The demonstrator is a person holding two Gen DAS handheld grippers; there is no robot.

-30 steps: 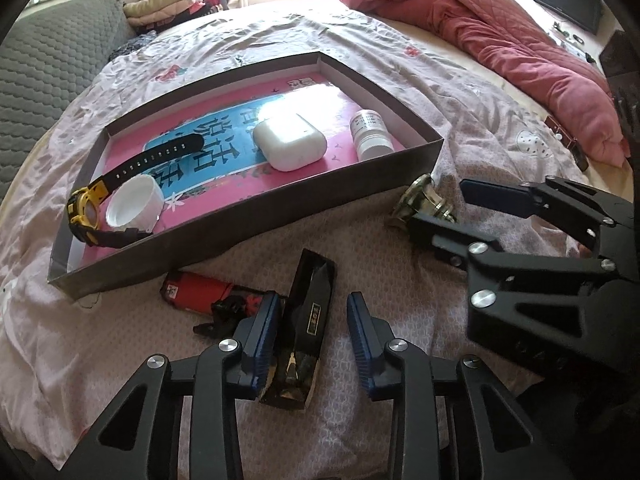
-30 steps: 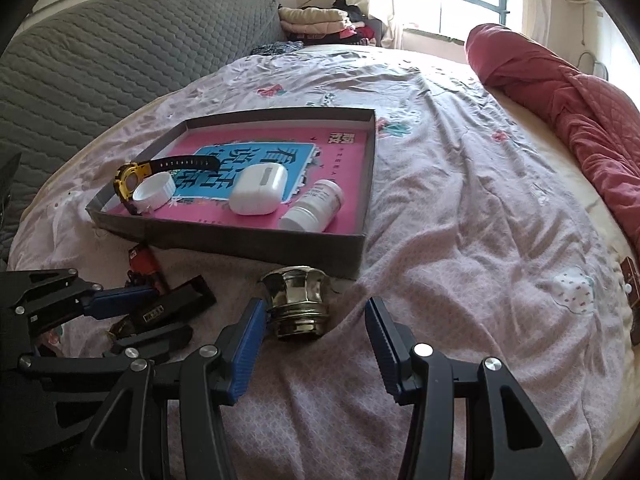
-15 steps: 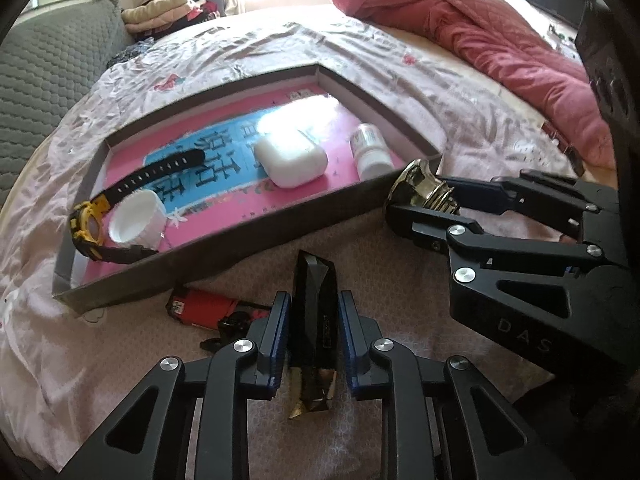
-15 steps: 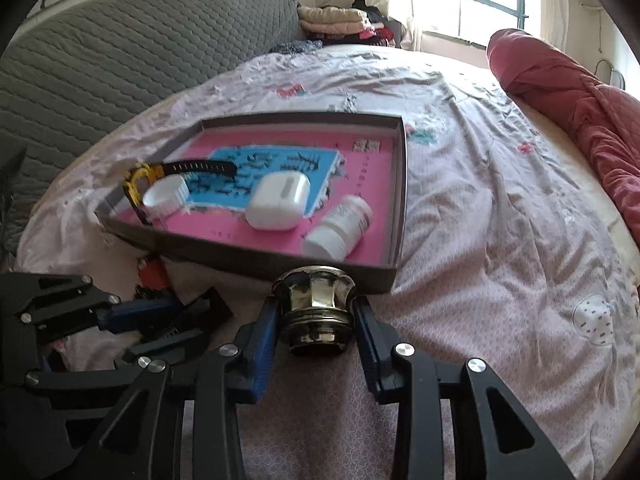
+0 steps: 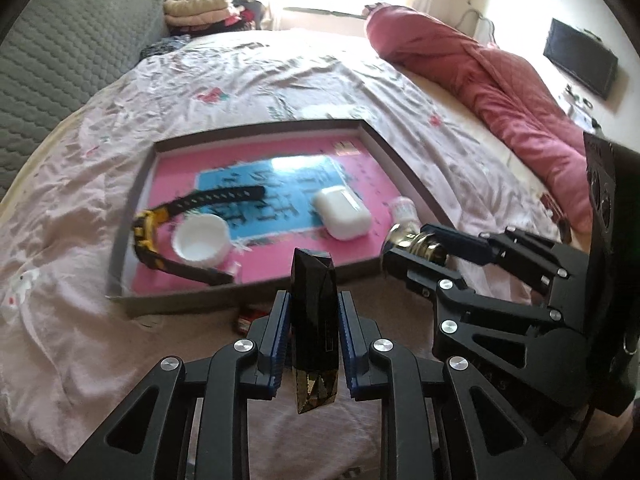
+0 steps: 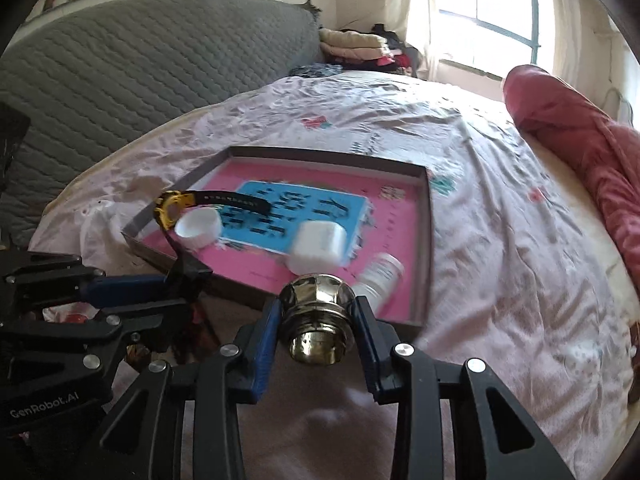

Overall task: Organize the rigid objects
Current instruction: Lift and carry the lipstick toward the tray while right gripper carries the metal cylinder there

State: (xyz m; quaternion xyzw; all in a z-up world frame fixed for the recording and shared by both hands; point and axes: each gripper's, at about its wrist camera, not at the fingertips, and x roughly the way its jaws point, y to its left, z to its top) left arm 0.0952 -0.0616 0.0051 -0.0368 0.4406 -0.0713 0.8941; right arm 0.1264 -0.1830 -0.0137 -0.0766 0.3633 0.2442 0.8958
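Both picks look done, and the step in hand is the carry to the shallow cardboard tray point(image 5: 120, 248) on the bed. The left gripper point(image 5: 312, 344) pinches a slim black faceted case with a gold tip point(image 5: 314, 320) upright between its blue ribbed pads, clear of the pink floral bedsheet point(image 5: 72, 320). The right gripper point(image 6: 318, 340) clamps a gold-coloured metal knob point(image 6: 318, 316) across its flared, faceted head, its round stem facing the camera; in the left view it hangs just beside the tray's near right corner

The tray has a low grey-brown wall and a glossy pink liner with a blue printed panel. In it lie a yellow-and-black wristwatch point(image 5: 160, 220) with a ribbed rubber strap, a white plastic cap point(image 5: 200, 238) open side up, a smooth rounded white earbud case point(image 5: 342, 218) and a small white bottle point(image 6: 380, 274) on its side

The next move, as I judge it, calls for taking each piece over the near wall and setting it on bare pink floor: the knob has little room between the earbud case and the bottle, and the case would go in front of the cap. The polished knob may slip in the pads; the sheet is soft and rumpled, so the light tray may shift if nudged. A red lighter point(image 5: 250, 316) lies outside the tray, yet to be collected
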